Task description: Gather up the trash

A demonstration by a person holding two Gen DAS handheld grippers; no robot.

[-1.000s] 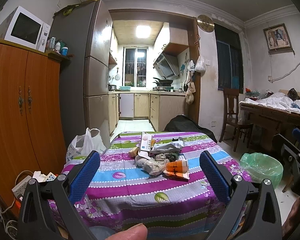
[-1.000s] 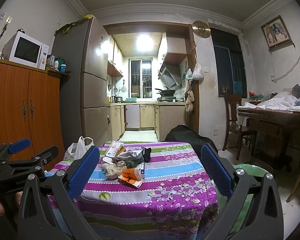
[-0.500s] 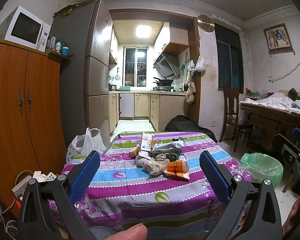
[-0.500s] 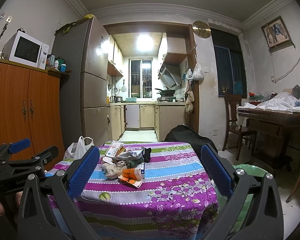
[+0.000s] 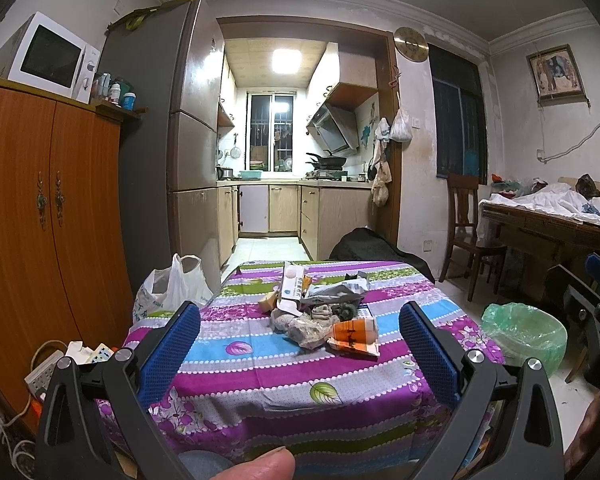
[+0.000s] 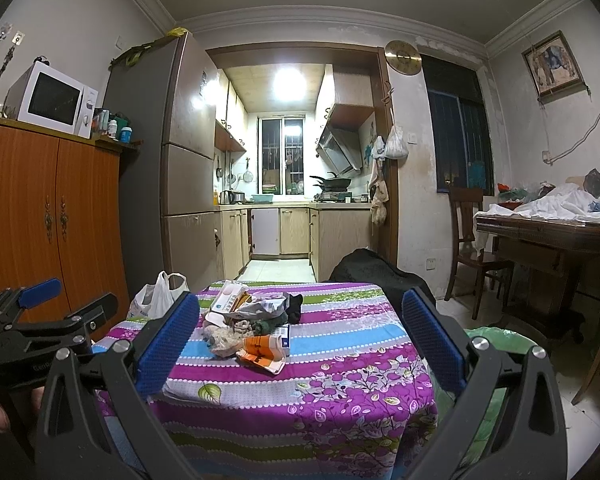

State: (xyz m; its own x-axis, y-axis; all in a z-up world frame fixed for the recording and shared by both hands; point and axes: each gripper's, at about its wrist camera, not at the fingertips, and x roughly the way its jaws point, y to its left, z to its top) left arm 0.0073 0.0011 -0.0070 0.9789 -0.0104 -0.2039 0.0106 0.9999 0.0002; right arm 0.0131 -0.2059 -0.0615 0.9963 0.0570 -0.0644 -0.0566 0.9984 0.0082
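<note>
1. Left wrist view: left gripper (image 5: 299, 342) is sitting with jaws spread wide, holding nothing, hovering short of the table's near edge. A thumb tip (image 5: 256, 466) is showing at 6 o'clock.
2. Trash pile (image 5: 320, 308) is lying on the striped tablecloth (image 5: 260, 376), dead ahead at 12 o'clock between the blue pads (image 5: 172, 350), well apart from them. Nearest piece is the orange packet (image 5: 354, 334) at the pile's 4 o'clock edge; the white box (image 5: 292, 288) is at 11 o'clock.
3. Green-lined bin (image 5: 524, 332) is standing on the floor at 3 o'clock, beside the table. A white plastic bag (image 5: 172, 288) is sitting at 9 o'clock.
4. Right wrist view: right gripper (image 6: 300, 336) is also gaping wide and empty, with the same pile (image 6: 252, 328) ahead at 11 o'clock.
5. Change against the frames a second back: essentially none; both views are matching, neither gripper advancing.
6. Meaning, as I'm reading it: collection is not yet started, everything is lying on the table. Next move is probably reaching in for the orange packet.
</note>
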